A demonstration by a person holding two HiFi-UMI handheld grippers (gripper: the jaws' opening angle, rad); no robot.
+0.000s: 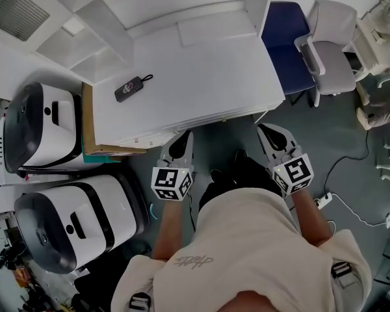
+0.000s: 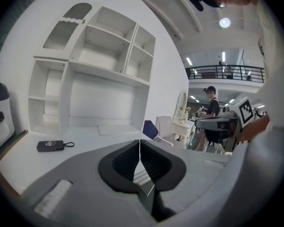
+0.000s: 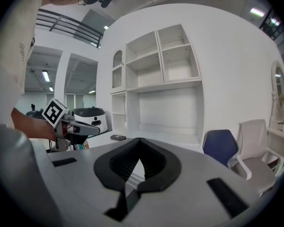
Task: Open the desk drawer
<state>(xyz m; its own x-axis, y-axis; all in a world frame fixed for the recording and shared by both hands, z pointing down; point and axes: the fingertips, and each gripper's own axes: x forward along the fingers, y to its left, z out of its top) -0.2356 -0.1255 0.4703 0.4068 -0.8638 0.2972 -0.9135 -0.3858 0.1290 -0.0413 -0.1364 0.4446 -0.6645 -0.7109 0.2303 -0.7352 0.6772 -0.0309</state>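
- White desk (image 1: 214, 64), centre of frame: the drawer sits under its front edge (image 1: 208, 121) and nothing's pulled out, so I'd say the job hasn't started.
- Two white machines (image 1: 42, 122) at left, blue chair (image 1: 286, 38) and grey chair (image 1: 335, 51) upper right.
- Left gripper (image 1: 184, 137) and right gripper (image 1: 268, 134) are just off that edge, both pinched closed on nothing.
- Little black fob (image 1: 129, 88) on the desktop.

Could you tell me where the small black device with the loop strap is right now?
In the head view the small black device lies on the white desktop, near its left edge, beyond the left gripper.
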